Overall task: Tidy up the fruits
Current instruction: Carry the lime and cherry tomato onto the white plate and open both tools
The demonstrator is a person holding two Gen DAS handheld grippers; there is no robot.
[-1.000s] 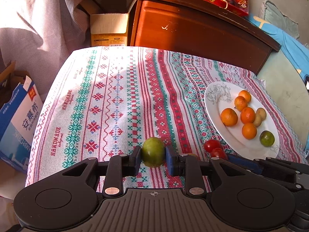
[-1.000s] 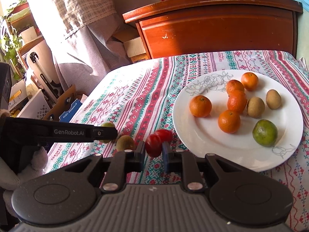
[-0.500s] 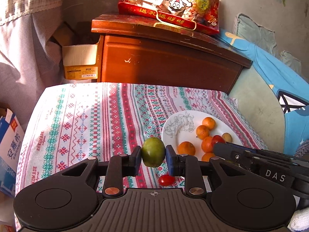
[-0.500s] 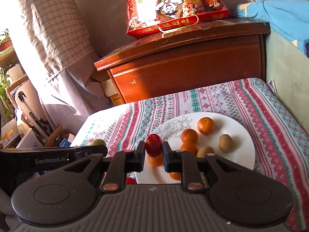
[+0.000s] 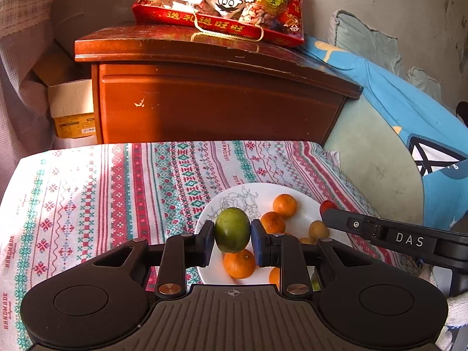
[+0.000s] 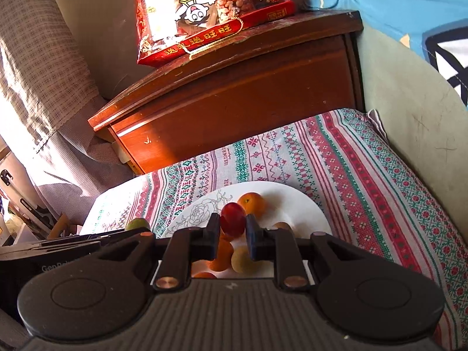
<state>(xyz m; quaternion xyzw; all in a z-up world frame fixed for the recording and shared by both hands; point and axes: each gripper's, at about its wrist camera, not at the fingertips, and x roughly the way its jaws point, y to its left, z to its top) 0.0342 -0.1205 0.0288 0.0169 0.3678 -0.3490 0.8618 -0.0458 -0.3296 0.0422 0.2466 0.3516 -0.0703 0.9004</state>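
Green fruit [image 5: 232, 229], red fruit [image 6: 232, 218], orange tangerines [image 5: 284, 204] on white rose-sketched plate [image 5: 304, 219]; red-and-teal cross-stitch-patterned cloth [image 5: 117, 193], lower frame.

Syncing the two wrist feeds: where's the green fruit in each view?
Left wrist: green fruit at centre, clamped in the left gripper, over the white plate.
Right wrist: green fruit at left edge of middle, peeking above the other gripper's black arm.
Shared landmark: red snack bag on the wooden cabinet.

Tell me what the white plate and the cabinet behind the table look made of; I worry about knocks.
White round plate: probably glazed ceramic, smooth with a printed grey rose outline. Reddish-brown cabinet: looks like varnished wood, glossy, with pale chips in the finish.
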